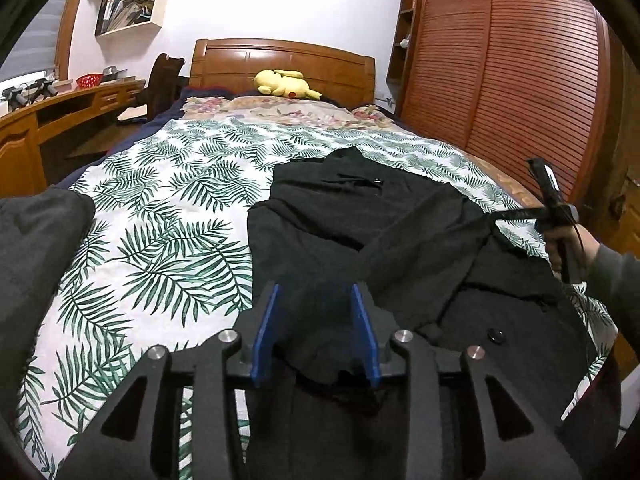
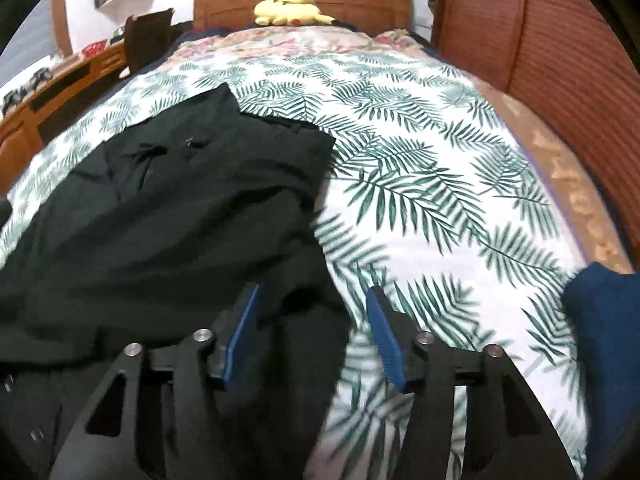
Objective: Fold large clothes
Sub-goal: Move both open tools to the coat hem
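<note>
Nowhere does the black garment show readable writing.

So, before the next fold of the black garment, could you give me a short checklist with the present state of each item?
1. Black garment lies on the bed cover: ok.
2. Garment flat, no wrinkles: not ok, bunched.
3. Left gripper has cloth between its jaws: ok, but a firm hold: cannot tell.
4. Right gripper holds the garment edge: not ok, jaws apart.
5. Free bed cover beside the garment: ok.
</note>
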Available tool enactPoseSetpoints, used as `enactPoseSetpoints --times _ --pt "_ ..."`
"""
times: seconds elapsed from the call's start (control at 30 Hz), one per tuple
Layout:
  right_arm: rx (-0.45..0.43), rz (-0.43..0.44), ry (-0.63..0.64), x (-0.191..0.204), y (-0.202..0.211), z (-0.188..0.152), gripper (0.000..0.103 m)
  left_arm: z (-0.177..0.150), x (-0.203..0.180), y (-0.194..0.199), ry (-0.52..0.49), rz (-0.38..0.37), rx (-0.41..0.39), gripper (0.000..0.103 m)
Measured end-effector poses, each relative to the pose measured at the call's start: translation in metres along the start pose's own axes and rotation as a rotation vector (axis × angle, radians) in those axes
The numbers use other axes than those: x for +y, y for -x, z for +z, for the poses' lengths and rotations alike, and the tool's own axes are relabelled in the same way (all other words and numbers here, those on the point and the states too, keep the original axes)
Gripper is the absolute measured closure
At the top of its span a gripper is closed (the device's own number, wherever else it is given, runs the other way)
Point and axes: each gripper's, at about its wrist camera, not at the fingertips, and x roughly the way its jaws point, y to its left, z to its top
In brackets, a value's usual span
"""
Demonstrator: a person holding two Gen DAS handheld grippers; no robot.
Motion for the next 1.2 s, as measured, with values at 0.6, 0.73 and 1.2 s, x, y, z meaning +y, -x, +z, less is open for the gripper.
enactPoseSetpoints --times 0.6,0.73,1.2 --pt "0.115 -0.046 0.032 0.001 -0.045 0.010 0.079 0.004 -0.019 -0.012 -0.054 -0.020 0.034 0.061" --pt "0.065 -0.052 0.047 0.001 -0.015 -0.005 0.070 0.003 -0.020 -0.011 -0.060 -0.008 0.035 0.060" --pt "0.019 0.028 0.069 0.018 0.094 -0.104 0.036 0.000 -0.027 -0.009 -0.080 -0.003 0.034 0.059"
